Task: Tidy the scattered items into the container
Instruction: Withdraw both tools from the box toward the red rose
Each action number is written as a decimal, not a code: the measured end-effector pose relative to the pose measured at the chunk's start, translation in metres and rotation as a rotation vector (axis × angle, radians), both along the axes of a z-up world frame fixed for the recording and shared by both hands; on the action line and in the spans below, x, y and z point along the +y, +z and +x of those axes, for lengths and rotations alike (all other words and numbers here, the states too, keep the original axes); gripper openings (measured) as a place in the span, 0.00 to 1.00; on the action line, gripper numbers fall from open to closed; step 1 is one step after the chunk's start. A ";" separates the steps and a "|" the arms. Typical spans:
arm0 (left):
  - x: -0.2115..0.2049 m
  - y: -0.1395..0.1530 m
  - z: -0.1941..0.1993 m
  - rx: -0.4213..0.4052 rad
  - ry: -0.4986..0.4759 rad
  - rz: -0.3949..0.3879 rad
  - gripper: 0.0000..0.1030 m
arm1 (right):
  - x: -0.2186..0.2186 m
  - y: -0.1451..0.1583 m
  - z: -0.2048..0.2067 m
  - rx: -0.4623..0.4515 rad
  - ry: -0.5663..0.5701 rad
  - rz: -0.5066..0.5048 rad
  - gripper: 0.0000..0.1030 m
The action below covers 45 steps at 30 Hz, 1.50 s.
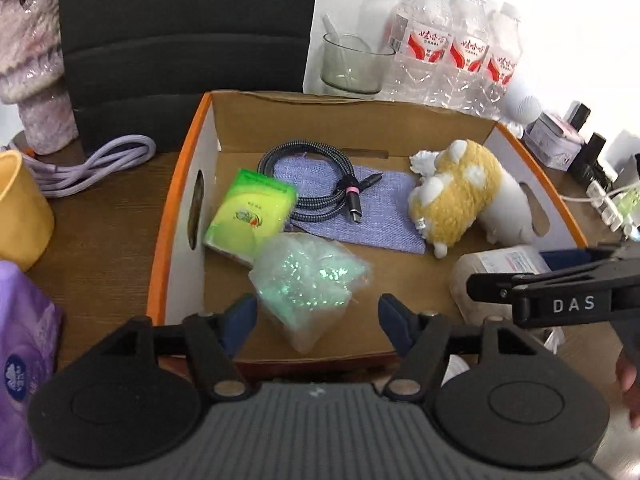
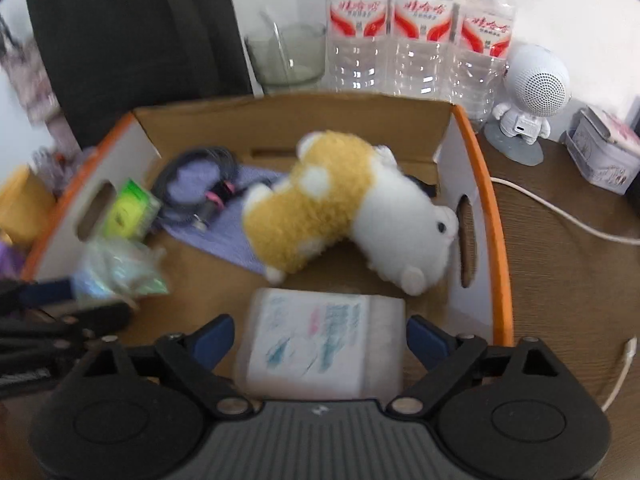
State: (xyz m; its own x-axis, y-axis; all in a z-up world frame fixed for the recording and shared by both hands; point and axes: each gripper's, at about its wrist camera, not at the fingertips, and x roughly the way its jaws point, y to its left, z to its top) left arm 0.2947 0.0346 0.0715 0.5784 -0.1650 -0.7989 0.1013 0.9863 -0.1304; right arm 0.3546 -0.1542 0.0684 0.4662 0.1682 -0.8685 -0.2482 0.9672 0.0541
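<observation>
Wooden desk | box rim close | left fingers wide, right fingers wide

The box is matt brown cardboard with smooth white outer faces and orange edges. Inside, a fluffy plush toy lies by a woven lilac cloth, a braided cable, a glossy green packet and a crinkly clear plastic bag. The table looks like dark grained wood. The bottles are shiny clear plastic.
</observation>
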 end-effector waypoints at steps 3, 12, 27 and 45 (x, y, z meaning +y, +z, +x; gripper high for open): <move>-0.001 0.003 0.001 0.016 -0.007 -0.028 0.68 | -0.003 0.001 0.006 0.026 -0.003 -0.017 0.91; 0.001 0.068 0.001 -0.060 -0.018 -0.013 0.97 | -0.010 0.043 0.006 0.121 -0.063 0.057 0.92; -0.017 0.095 -0.075 -0.518 0.140 0.098 1.00 | -0.017 0.104 -0.084 -0.454 -0.060 0.017 0.93; -0.048 0.075 -0.168 -0.669 0.141 0.018 1.00 | -0.042 0.073 -0.193 -0.772 0.019 0.095 0.93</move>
